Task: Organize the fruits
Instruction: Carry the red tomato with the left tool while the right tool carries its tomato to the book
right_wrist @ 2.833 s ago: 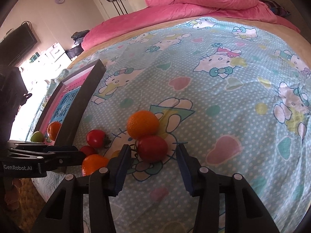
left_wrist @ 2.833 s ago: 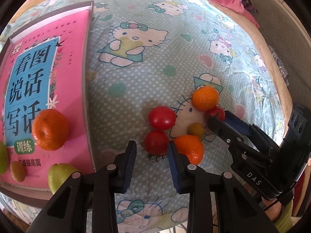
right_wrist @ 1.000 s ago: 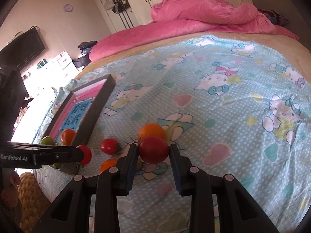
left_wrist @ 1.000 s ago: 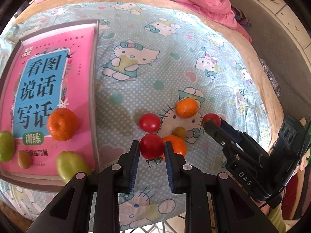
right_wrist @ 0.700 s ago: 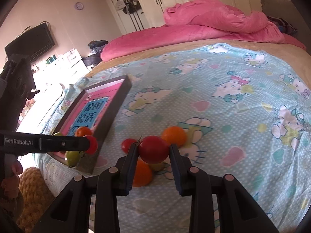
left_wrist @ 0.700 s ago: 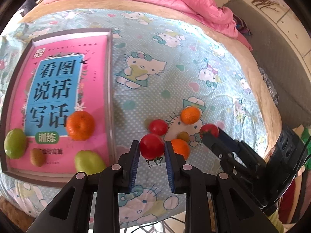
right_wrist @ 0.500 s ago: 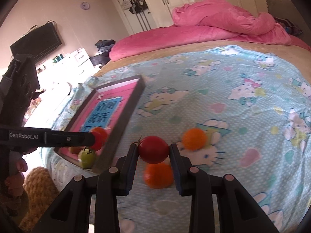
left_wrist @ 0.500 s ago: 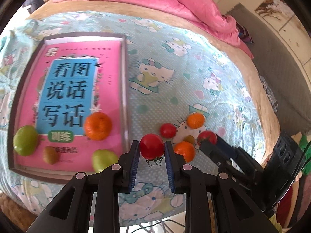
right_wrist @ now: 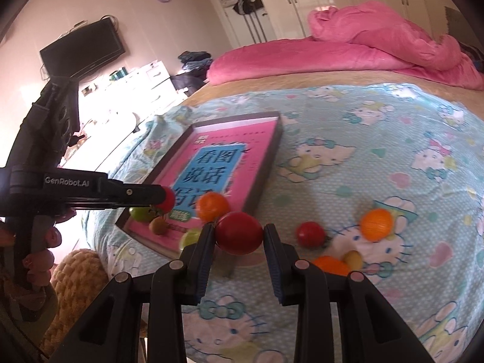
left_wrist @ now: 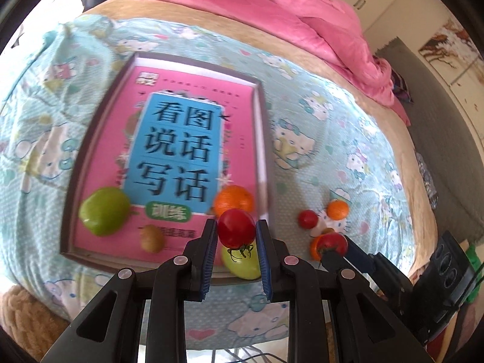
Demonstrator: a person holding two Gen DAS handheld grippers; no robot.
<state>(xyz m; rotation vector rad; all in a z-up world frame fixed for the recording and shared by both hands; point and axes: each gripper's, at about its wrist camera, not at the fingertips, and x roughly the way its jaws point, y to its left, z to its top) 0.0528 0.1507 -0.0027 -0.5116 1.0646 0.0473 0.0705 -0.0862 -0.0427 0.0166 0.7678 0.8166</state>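
- The tray, a shallow dark-rimmed box on the cartoon-cat bedsheet, is the landmark; a pink book cover lines its floor
- In the tray, at its near end: a large green fruit at the left corner; a small brownish fruit beside it; an orange against the right rim; a second green fruit at the near edge, partly hidden behind the left gripper's load
- Outside the tray, well to its right on the sheet: a red tomato; a loose orange; another orange and a small yellowish fruit, nearer the bed's edge
- The left gripper is clamped on a stemmed tomato, both blue pads pressing its sides; it hangs over the tray's near right corner
- The right gripper is clamped on a larger tomato; it hangs just off the tray's near right corner
- Writing: the book's blue panel carries large Chinese characters, 看图说话写话; a green badge below them is too blurred to read; the left gripper's side reads "GenRobot.AI" in the right wrist view
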